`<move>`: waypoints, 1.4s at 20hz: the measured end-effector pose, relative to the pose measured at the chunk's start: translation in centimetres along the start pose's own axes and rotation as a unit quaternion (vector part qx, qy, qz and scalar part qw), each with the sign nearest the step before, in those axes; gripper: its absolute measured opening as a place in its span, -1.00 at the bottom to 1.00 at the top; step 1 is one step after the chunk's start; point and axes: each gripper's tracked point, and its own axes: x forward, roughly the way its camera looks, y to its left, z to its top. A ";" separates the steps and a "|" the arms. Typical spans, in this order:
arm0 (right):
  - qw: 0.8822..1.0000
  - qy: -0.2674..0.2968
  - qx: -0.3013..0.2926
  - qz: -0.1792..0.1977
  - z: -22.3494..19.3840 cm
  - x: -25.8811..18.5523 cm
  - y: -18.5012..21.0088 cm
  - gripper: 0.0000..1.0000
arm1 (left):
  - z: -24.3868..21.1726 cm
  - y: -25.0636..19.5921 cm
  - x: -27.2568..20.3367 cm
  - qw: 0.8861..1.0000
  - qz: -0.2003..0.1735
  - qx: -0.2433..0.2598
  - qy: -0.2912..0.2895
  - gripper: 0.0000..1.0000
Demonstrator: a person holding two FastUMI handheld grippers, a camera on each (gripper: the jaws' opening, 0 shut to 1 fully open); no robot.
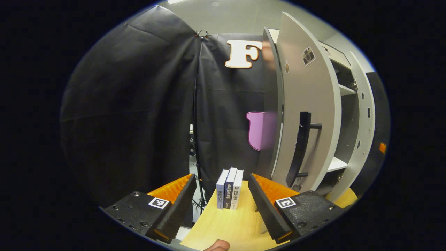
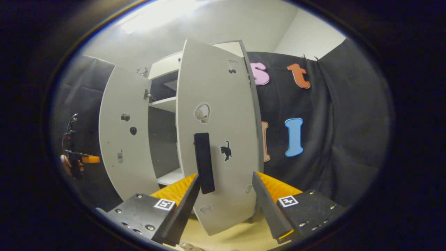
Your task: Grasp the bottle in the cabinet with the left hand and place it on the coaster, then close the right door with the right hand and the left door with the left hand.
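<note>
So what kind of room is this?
Probably a recording booth, not a real home: black cloth wall behind, one white cabinet with open doors, and three books on a wooden table.

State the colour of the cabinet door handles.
Black handle on a pale grey door, clearest in the right gripper view.

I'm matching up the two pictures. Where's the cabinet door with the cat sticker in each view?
Left gripper view: the cat-sticker door stands open at far right, inner face showing.
Right gripper view: the same door is at centre, outer face showing.
Shared landmark: the lower shelf between the open doors.
</note>
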 end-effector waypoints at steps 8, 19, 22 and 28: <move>0.999 -0.008 0.016 -0.046 2.5 -6.1 -2.7 0.84 | 2.3 -7.5 2.3 0.997 -0.071 -0.005 -0.015 0.68; 0.999 -0.023 -0.003 -0.023 3.5 -6.2 -1.5 0.84 | 2.2 -11.4 1.7 0.995 -0.097 0.010 -0.022 0.69; 1.000 -0.024 -0.002 -0.016 3.4 -5.6 -1.0 0.84 | 2.1 -12.8 1.6 0.994 -0.106 -0.001 -0.020 0.65; 1.000 -0.022 -0.009 -0.011 2.5 -5.1 -1.1 0.84 | 2.1 -14.6 1.7 0.993 -0.113 -0.016 -0.017 0.69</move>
